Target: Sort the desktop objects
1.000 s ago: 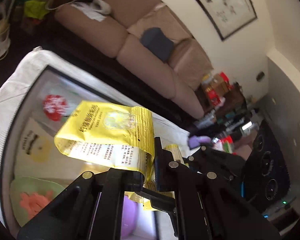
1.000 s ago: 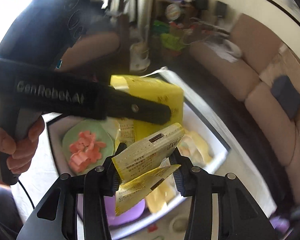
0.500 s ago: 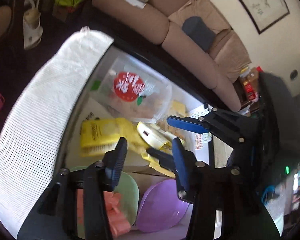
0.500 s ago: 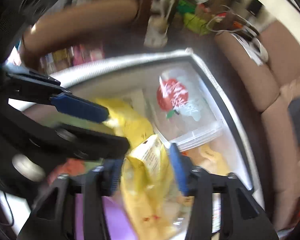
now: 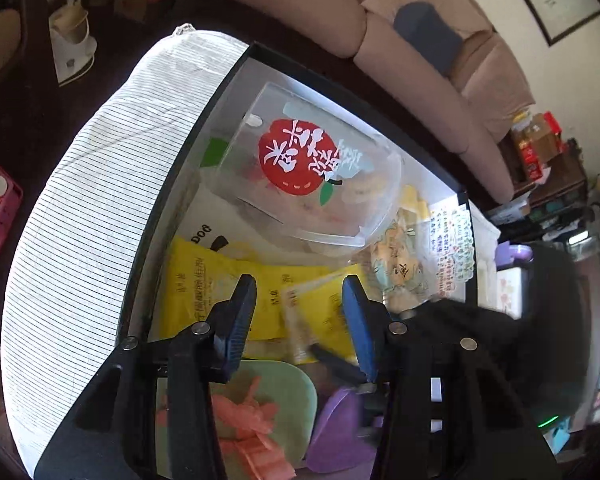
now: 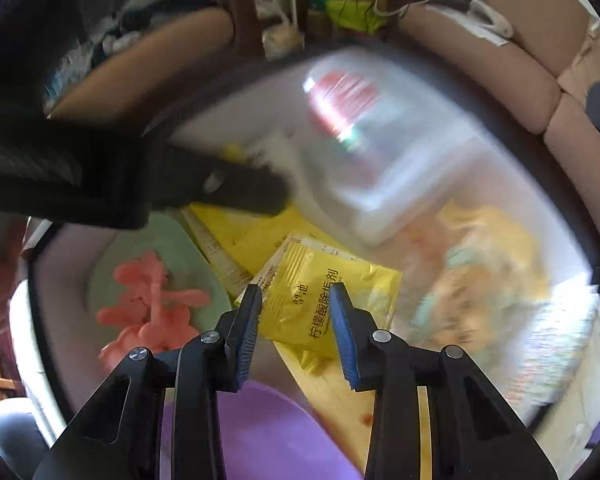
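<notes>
Sachet (image 6: 320, 300) between spread right tool (image 6: 296, 300) fingers, untouched, in the box (image 6: 560, 320).

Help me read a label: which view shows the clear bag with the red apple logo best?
The left wrist view: the clear bag lies sharp and whole in the bin there. The right wrist view shows it only as a motion-blurred red and white smear.

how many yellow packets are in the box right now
2 that I can tell: a large yellow packet lying flat near the striped wall, and a smaller yellow packet overlapping it, between the right tongs. More may be hidden underneath.
</notes>
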Available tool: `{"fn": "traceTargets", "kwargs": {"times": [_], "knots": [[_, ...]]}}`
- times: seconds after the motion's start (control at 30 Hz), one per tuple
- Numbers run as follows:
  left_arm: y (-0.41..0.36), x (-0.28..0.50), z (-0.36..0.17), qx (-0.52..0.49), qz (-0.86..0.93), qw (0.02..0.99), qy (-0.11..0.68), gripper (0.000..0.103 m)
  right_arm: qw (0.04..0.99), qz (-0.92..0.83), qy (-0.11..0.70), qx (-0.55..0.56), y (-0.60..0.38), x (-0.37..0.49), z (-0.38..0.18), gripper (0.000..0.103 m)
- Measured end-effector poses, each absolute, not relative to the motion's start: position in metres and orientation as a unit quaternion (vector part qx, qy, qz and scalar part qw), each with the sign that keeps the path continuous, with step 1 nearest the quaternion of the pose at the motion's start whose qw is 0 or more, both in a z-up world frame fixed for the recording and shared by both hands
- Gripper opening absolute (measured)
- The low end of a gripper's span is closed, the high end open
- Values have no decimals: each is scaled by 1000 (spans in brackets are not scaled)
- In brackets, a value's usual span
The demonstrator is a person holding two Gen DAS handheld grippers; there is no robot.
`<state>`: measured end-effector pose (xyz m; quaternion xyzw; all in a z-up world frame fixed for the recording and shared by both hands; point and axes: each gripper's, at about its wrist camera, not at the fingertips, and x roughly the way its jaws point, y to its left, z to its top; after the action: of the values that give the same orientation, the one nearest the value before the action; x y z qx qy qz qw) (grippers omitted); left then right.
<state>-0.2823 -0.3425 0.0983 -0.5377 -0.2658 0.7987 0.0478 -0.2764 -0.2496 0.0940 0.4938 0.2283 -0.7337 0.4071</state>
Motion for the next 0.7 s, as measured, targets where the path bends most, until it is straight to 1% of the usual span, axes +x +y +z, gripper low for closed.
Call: {"fn": "traceTargets", "kwargs": {"times": [0.07,0.17,0.27,0.37,0.43,0.5,0.57,0.63,0.7], "knots": [[-344,-281,102,-529,806,48,-261,39,410,-740,208,492,-262,-281,84,35],[-342,-275,108,-526,811,52,-252,39,407,-744,201,491,-271,-290,78,34],[-343,-268,120,-521,822,45,-227,39,397,-761,172,484,-259,-296,82,35],[-341,-256,126,-520,822,40,-226,41,370,-774,162,487,-246,-296,80,36],[-339,-246,129,-518,828,32,-213,47,355,-779,150,495,-240,-295,77,36],[-334,-233,134,-514,837,18,-185,55,343,-785,141,495,-235,-290,74,37],[-327,-218,139,-511,847,-2,-147,56,335,-791,129,495,-230,-281,73,40],[-322,-202,142,-507,854,-21,-116,57,330,-796,115,494,-225,-275,75,50],[-316,-188,147,-499,861,-36,-90,67,319,-803,106,493,-217,-263,74,54]]}}
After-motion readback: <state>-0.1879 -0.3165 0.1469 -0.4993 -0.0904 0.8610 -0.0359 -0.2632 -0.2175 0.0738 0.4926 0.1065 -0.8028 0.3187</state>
